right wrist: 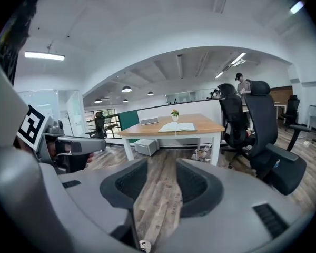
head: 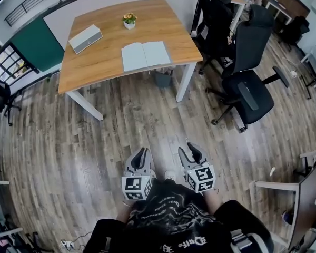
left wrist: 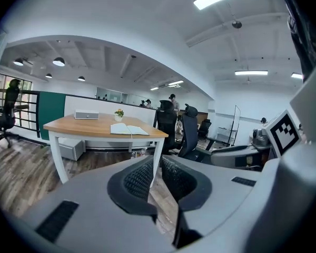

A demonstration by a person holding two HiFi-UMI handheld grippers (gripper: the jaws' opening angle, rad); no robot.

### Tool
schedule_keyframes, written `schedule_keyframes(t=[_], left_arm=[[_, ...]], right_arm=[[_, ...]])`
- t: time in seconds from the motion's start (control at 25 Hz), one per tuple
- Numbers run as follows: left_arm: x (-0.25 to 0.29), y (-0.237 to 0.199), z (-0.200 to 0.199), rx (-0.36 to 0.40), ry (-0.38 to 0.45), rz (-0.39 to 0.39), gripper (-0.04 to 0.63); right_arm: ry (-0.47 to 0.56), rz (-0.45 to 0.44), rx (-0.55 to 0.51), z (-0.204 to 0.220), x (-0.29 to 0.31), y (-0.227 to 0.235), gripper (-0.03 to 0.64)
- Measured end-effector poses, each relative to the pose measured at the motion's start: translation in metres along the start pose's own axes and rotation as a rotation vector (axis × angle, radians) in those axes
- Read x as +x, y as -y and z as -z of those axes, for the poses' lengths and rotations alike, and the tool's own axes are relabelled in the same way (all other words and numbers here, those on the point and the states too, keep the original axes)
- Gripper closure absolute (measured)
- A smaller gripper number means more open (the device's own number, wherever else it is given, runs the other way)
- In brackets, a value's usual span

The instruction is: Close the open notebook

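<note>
Head view: left gripper (head: 142,153) and right gripper (head: 192,149) held low over the wood floor (head: 121,120), well apart from the table (head: 102,62). Open notebook (head: 145,55) lying flat near the table's front edge, pages up. Left gripper view: jaws all but together, nothing between. Right gripper view: jaws parted by a modest gap, gripping nothing, only floorboards showing through.

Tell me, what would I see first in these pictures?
A wooden table stands across the floor, with an open notebook near its front edge and a small plant and grey box behind it. Up close, the person holds two grippers, both empty: the left gripper shut, the right gripper open. Black chairs stand right of the table.
</note>
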State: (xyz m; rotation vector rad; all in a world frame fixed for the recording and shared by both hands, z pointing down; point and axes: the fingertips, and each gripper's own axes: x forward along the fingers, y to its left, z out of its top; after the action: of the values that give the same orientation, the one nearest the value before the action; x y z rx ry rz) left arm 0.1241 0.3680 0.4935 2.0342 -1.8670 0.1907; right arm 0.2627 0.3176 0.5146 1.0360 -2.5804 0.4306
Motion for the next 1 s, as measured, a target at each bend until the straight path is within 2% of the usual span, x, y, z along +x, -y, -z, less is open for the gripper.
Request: schedule_keyframes(t=[0.04,0.12,0.2,0.6,1.0], left_arm=[[0.001,0.001,0.000,-0.005,0.000,0.017,0.538],[0.002,0.001,0.000,-0.011,-0.002,0.058,0.376],[0.004,-0.002,-0.001,-0.008,-0.003,0.080,0.302],[0.011,-0.035,-0.006,0.001,-0.005,0.154,0.293],[0.019,-0.069,-0.007,0.016,-0.029,0.145,0.293]], right_arm=[[-0.001,-0.022,0.006,0.000,0.002,-0.004,0.419],[0.001,-0.043,0.010,-0.002,0.006,-0.010,0.354],[0.000,-0.048,0.013,-0.004,0.011,-0.016,0.304],[0.017,0.021,0.027,-0.012,0.034,-0.033,0.290],[0.021,0.076,0.098,-0.010,0.054,-0.029,0.296]])
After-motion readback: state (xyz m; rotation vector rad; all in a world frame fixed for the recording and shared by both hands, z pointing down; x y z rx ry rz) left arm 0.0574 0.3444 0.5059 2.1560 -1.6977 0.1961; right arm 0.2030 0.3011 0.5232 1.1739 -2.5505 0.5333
